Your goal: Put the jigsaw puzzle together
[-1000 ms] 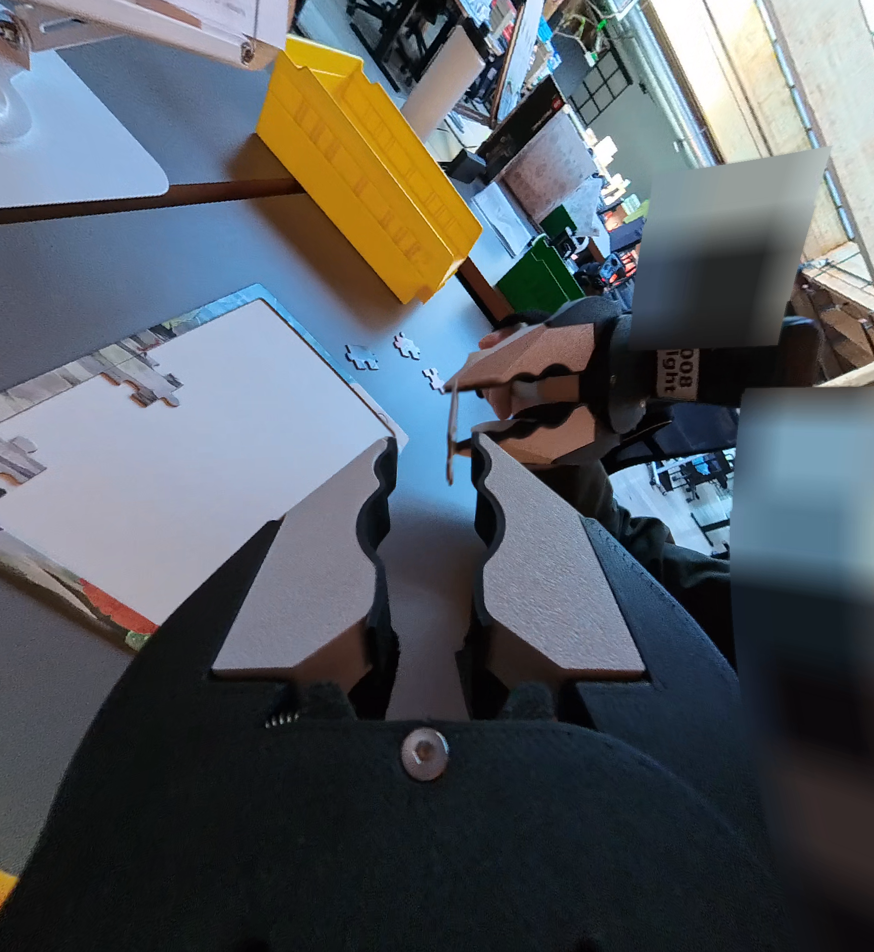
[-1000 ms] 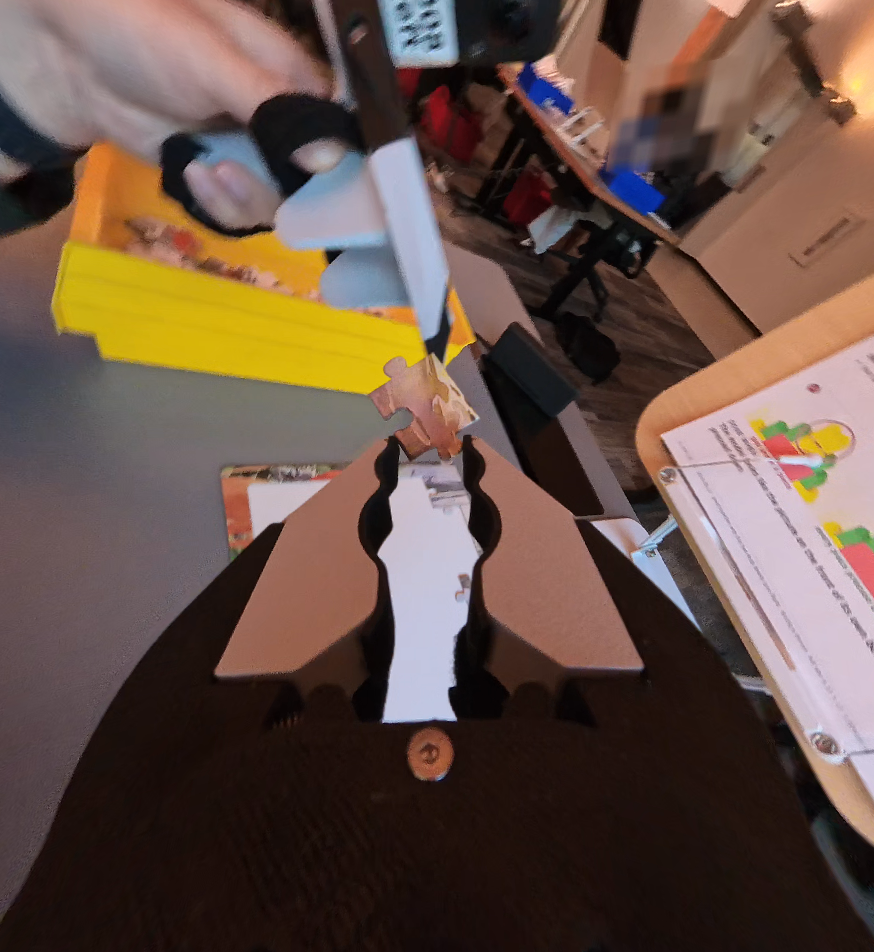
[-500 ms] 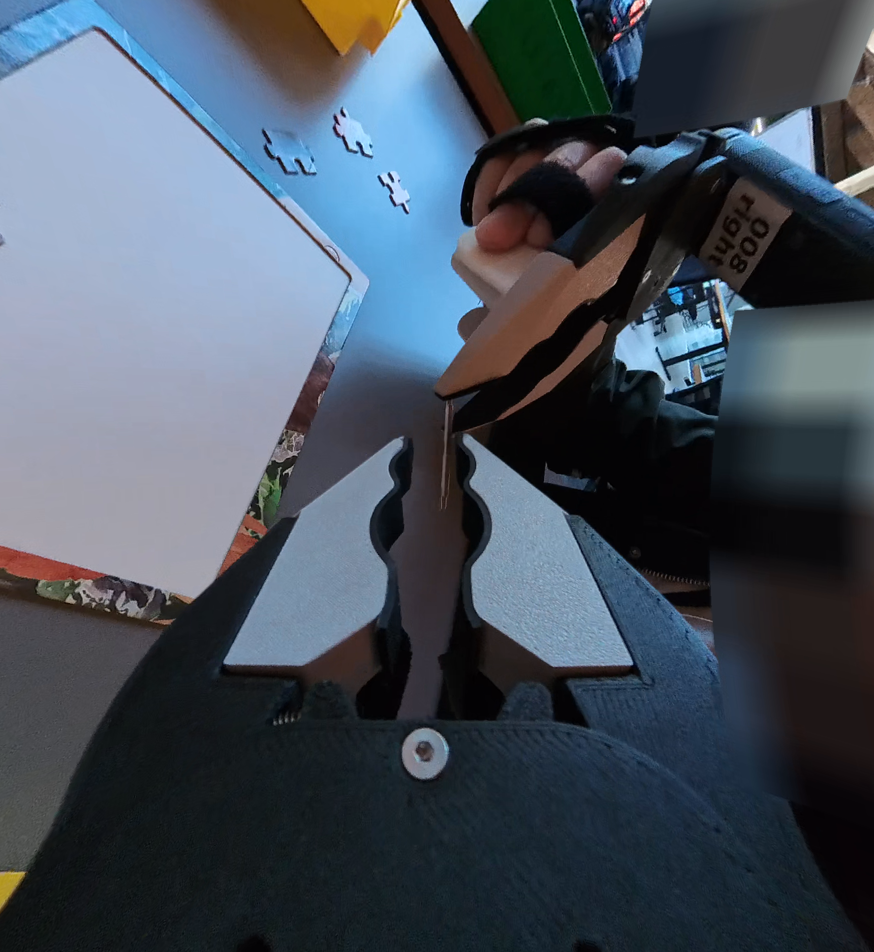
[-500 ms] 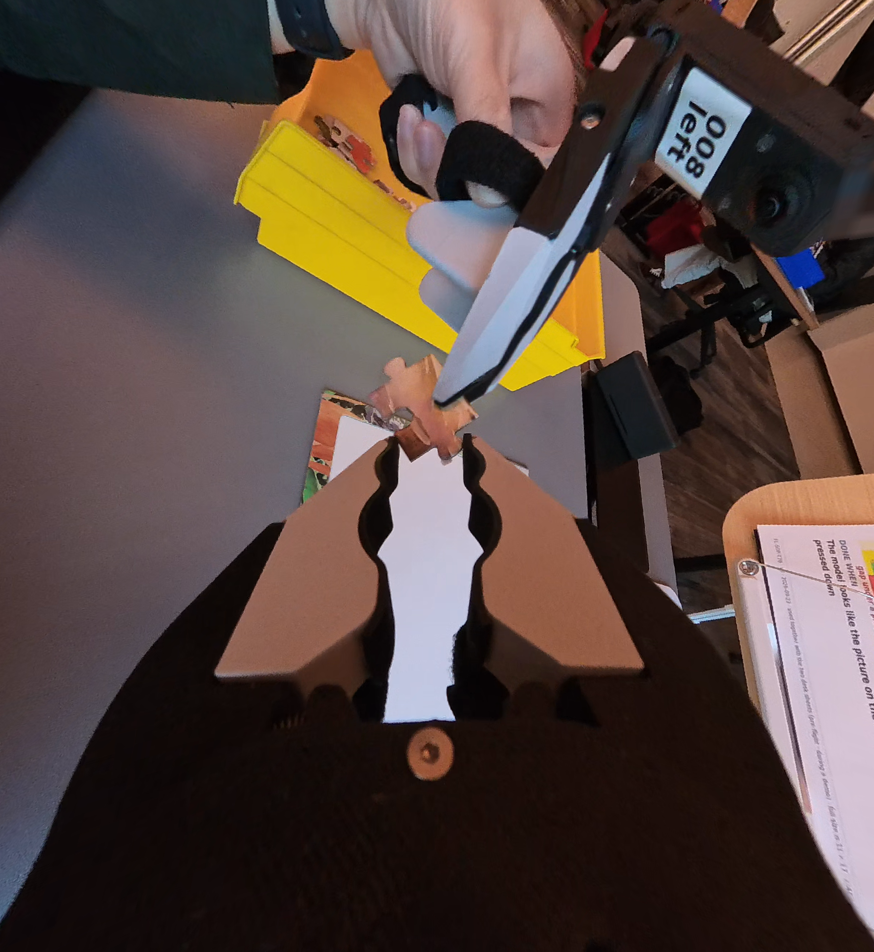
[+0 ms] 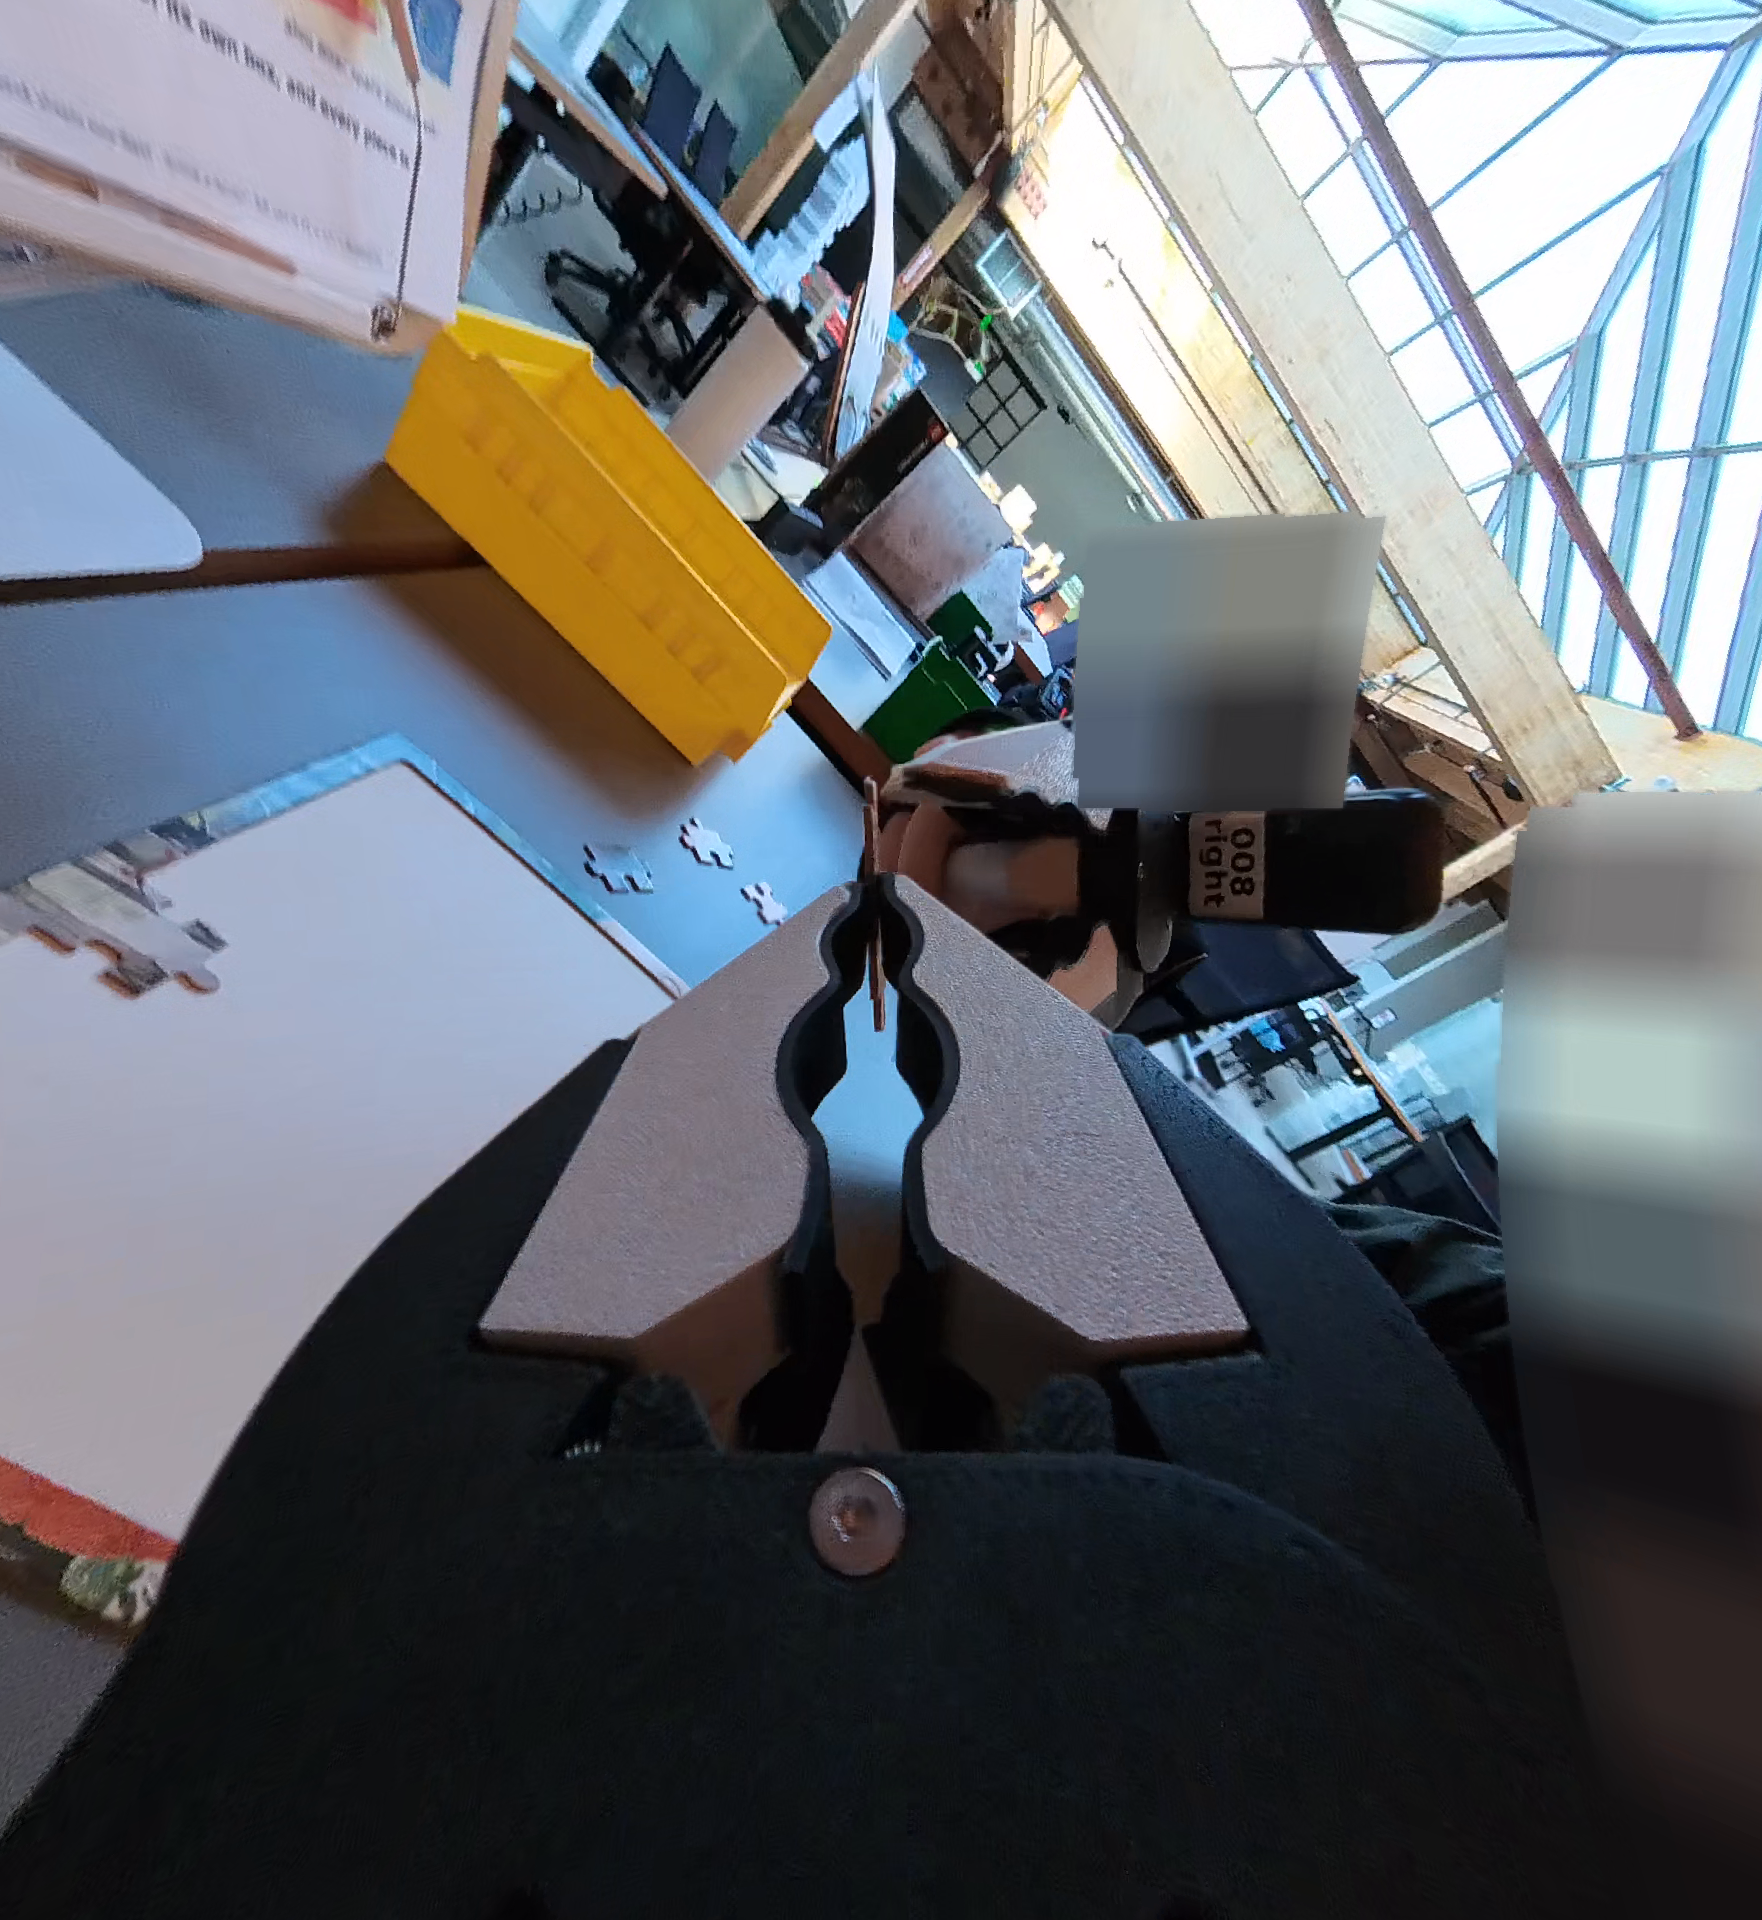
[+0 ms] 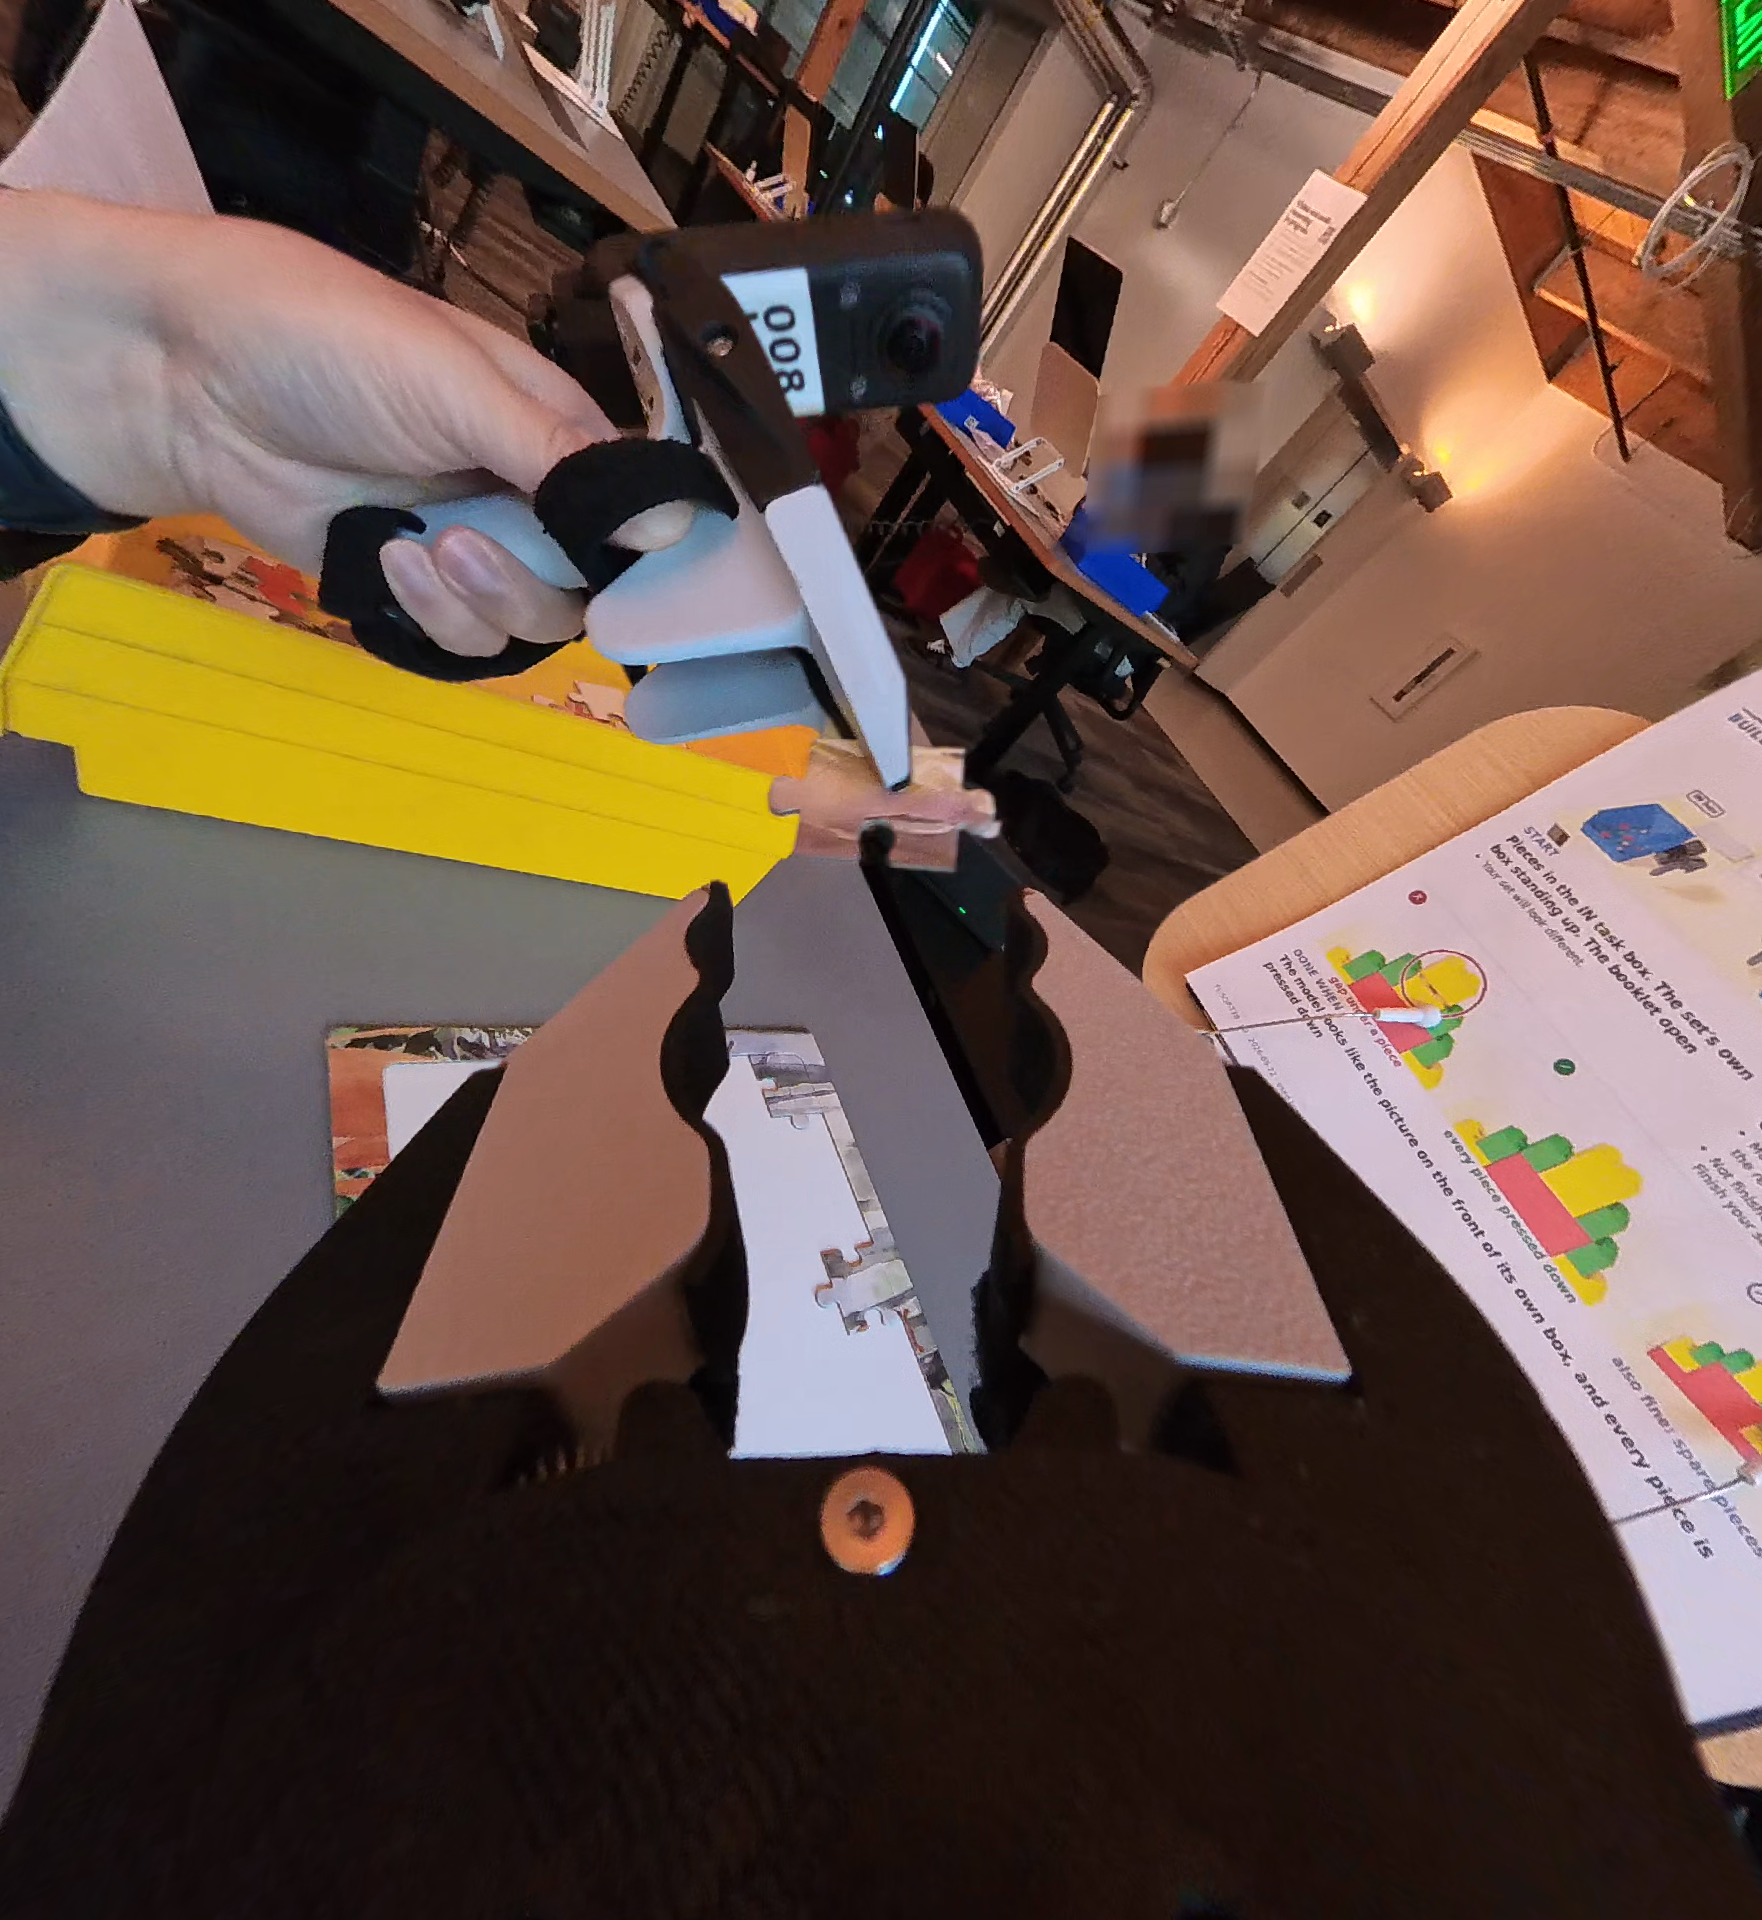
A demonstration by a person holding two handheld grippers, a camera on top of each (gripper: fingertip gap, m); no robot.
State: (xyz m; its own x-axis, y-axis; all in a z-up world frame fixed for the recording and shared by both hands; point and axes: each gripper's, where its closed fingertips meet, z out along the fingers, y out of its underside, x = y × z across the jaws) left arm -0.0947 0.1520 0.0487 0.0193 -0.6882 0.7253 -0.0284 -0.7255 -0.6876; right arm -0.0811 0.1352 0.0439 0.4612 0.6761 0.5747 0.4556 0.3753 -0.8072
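Table [image 5: 181, 665] carries the puzzle board [image 5: 264, 1122], mostly bare white, with a few pieces fitted along its far-left edge. Yellow bin [image 5: 596, 540] sits at the far side, beyond the board. Instruction sheet [image 6: 1542, 1143] on a wooden stand, right side. Left gripper [image 5: 874, 914] is clamped on a piece [image 5: 872, 935], held edge-on above the table (face visible in right view). Right gripper [image 6: 866, 935] has its fingers spread wide, holding nothing, just near that piece. Three loose pieces [image 5: 685, 862] lie between board and bin.
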